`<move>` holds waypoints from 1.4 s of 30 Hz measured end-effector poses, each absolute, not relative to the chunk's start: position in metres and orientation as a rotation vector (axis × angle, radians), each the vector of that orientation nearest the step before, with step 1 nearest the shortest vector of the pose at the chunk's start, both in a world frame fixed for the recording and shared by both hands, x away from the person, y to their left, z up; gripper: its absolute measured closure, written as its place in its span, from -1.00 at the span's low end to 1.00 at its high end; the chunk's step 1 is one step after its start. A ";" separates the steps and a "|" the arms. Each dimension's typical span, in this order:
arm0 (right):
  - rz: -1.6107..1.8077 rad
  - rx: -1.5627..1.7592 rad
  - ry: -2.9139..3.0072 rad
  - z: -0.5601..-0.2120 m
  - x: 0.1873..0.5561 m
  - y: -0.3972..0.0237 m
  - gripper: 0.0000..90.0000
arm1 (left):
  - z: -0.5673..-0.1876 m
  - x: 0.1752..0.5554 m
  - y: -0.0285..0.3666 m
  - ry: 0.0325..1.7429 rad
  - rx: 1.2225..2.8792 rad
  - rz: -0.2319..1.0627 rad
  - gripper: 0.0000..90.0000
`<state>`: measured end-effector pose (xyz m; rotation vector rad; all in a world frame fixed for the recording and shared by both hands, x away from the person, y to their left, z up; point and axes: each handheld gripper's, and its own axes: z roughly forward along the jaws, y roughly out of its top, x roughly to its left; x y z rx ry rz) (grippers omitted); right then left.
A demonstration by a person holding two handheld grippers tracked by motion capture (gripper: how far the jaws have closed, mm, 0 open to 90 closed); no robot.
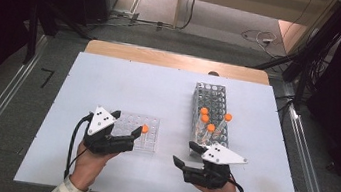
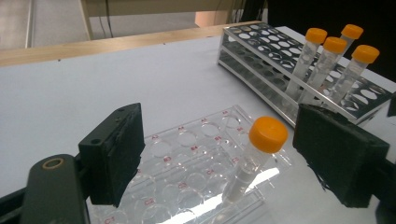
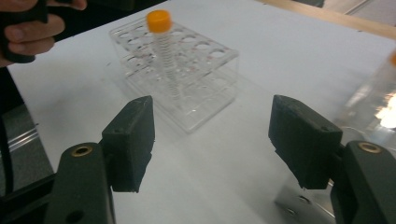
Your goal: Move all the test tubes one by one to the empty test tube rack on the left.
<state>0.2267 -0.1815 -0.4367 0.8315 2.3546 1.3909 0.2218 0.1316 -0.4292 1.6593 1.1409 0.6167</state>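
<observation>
A clear plastic tube rack stands left of the table's middle. One orange-capped tube stands upright in it. My left gripper is open at the rack, its pads on either side of that tube with clear gaps, touching nothing. My right gripper is open and empty above bare table, near the front end of a metal wire rack that holds several orange-capped tubes.
White table top with a wooden strip along its far edge. The metal rack runs front to back, right of the middle. The hand holding the left gripper appears in the right gripper view's top left.
</observation>
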 end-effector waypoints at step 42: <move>1.249 1.103 2.080 -0.460 0.284 -0.220 0.42 | -0.432 0.224 0.141 1.181 1.637 0.617 -0.74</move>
